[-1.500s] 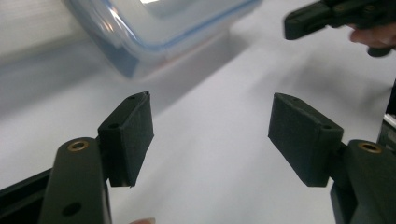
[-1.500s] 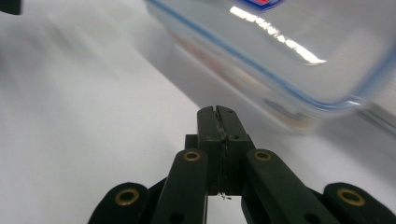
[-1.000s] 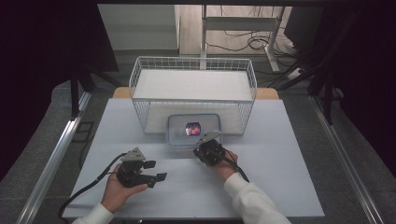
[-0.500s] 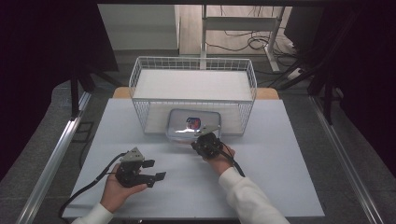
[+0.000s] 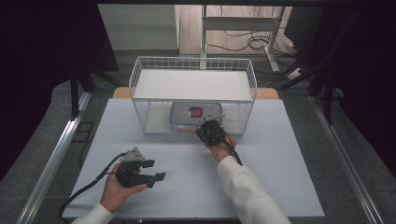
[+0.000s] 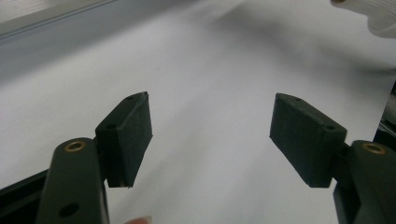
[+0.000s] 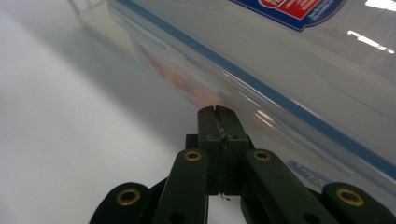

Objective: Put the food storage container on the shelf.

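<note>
Closed right tongs (image 5: 208, 128) nudge the clear lidded box (image 5: 195, 113) partway into the wire basket (image 5: 140, 77), while left tongs (image 5: 152, 170) rest open on the tabletop (image 5: 280, 154).

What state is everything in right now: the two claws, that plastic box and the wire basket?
Left claw: open, nothing between its pads, over bare table.
Right claw: shut, tips against the plastic box's side.
Plastic box: lid on, tilted against the wire basket's front.
Wire basket: upright, nothing inside.
</note>
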A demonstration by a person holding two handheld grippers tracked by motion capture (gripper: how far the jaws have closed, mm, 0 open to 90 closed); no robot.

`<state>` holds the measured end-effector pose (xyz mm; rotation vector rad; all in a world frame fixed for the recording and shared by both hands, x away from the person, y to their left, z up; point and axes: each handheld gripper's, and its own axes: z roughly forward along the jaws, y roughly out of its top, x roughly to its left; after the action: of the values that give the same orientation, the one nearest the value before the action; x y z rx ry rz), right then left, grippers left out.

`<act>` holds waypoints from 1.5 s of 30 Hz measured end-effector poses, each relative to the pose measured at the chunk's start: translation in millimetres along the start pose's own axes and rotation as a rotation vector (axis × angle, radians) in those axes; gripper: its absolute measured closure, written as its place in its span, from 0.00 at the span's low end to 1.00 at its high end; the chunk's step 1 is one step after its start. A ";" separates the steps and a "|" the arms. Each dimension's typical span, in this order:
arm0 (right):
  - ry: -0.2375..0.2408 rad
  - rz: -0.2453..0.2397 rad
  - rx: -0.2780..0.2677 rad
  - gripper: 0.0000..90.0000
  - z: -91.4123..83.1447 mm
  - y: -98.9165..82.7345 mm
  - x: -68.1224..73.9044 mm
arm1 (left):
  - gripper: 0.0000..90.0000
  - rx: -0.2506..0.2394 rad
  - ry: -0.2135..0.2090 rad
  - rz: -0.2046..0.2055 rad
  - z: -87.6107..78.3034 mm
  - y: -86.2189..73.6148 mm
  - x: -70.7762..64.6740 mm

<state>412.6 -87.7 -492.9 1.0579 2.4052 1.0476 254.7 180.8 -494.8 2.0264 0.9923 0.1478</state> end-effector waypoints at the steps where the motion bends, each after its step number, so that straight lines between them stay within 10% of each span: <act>1: -0.005 0.005 -0.003 0.99 1.5 1.4 -0.8 | 0.32 0.001 -0.002 0.001 0.2 0.0 0.0; 19: -0.060 0.040 -0.005 0.99 9.7 11.2 -10.9 | 0.32 0.003 0.000 0.007 -0.9 0.0 0.6; 25: -0.003 0.048 -0.010 0.99 4.0 9.1 -4.6 | 0.31 -0.007 -0.001 -0.002 -1.5 0.8 1.5; 33: 0.068 -0.037 -0.033 0.99 -45.1 -5.3 7.0 | 0.30 -0.019 0.025 -0.023 -1.9 1.3 5.8; 45: 0.108 0.002 -0.101 0.99 -143.8 -92.8 -17.9 | 0.30 -0.032 0.100 -0.051 -4.7 0.6 13.6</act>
<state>301.2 -215.4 -462.5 0.9939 2.4058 1.2432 262.3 193.0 -494.7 1.9793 1.0958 0.2381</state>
